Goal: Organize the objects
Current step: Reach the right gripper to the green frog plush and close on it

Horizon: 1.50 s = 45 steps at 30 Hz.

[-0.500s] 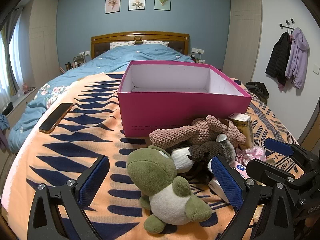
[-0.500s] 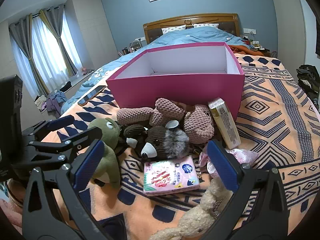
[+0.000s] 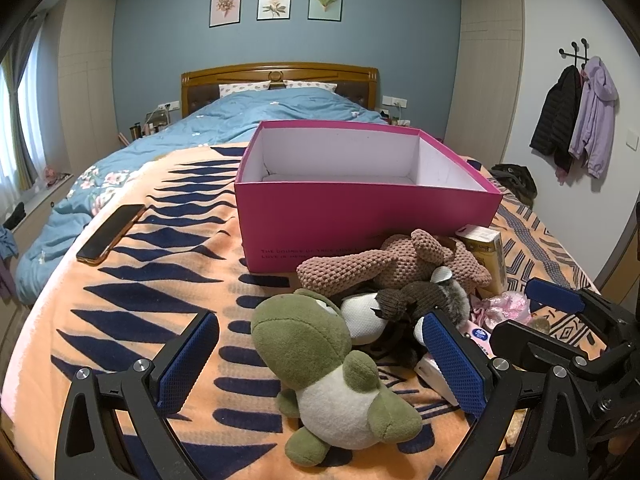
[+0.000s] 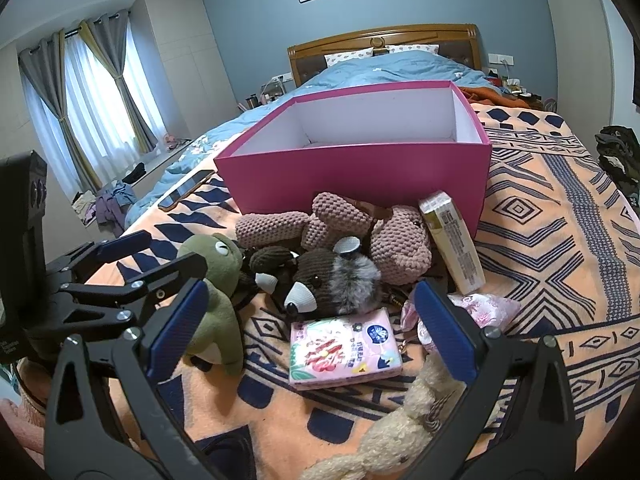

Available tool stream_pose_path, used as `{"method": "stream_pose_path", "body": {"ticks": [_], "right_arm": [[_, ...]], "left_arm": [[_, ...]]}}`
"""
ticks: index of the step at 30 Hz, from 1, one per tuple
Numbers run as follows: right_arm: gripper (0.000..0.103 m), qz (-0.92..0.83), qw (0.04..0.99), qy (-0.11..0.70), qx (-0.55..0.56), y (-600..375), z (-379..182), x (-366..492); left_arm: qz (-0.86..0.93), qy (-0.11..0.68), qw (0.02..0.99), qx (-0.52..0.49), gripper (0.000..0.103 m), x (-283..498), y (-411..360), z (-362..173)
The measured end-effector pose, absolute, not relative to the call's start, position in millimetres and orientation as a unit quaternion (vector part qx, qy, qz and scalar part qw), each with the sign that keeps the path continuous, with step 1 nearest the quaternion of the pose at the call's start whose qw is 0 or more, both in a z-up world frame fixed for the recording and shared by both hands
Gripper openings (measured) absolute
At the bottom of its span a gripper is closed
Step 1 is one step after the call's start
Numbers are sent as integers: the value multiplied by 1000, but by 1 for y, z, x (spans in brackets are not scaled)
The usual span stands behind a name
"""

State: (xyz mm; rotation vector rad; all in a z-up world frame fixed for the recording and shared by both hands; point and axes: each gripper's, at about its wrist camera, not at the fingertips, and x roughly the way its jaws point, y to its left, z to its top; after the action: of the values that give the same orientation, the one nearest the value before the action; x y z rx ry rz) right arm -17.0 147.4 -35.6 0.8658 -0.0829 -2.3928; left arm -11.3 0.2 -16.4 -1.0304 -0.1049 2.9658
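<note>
Left tool (image 3: 320,360) wide around green frog plush (image 3: 320,364); nothing gripped

left hand-held gripper (image 3: 320,360) agape, right hand-held gripper (image 4: 312,328) agape

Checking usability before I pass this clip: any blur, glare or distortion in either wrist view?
Left wrist view: sharp, evenly lit, strong fisheye bending, dark corners; the pink box reads clearly. Right wrist view: equally sharp; the curtained window is bright, slightly washed out.
</note>
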Motion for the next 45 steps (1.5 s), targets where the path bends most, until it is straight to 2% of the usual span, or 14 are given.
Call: {"method": "stream_pose_path", "body": {"ticks": [10,12,14,19,26,30,36,45], "right_arm": [[103,-881,337,-25,331,139,-40,-9],[96,-869,362,-23,336,131,-42,-6],[94,-859,381,-12,343,121,-45,-3],[75,-829,417,14,373,90,-61,1],[68,-814,420,22,401,61,-80,-6],[48,-810,419,28,409,52,-85,-12],[46,-805,428,16,411,68,-81,-19],[45,-813,429,7,394,108,-65,-25]], "left_arm": [[941,-55,-13,-333,103,-7,-22,-24],[942,-60,-22,-331,103,-4,-39,-23],[943,-58,-29,-328,103,-3,-44,-21],[943,-58,-35,-324,103,-3,-55,-21],[939,-61,-29,-336,103,-8,-62,-28],[937,-65,-27,-343,103,-10,-65,-32],[935,-63,-15,-348,103,-15,-65,-35],[930,-53,58,-359,103,-28,-46,-39]]}}
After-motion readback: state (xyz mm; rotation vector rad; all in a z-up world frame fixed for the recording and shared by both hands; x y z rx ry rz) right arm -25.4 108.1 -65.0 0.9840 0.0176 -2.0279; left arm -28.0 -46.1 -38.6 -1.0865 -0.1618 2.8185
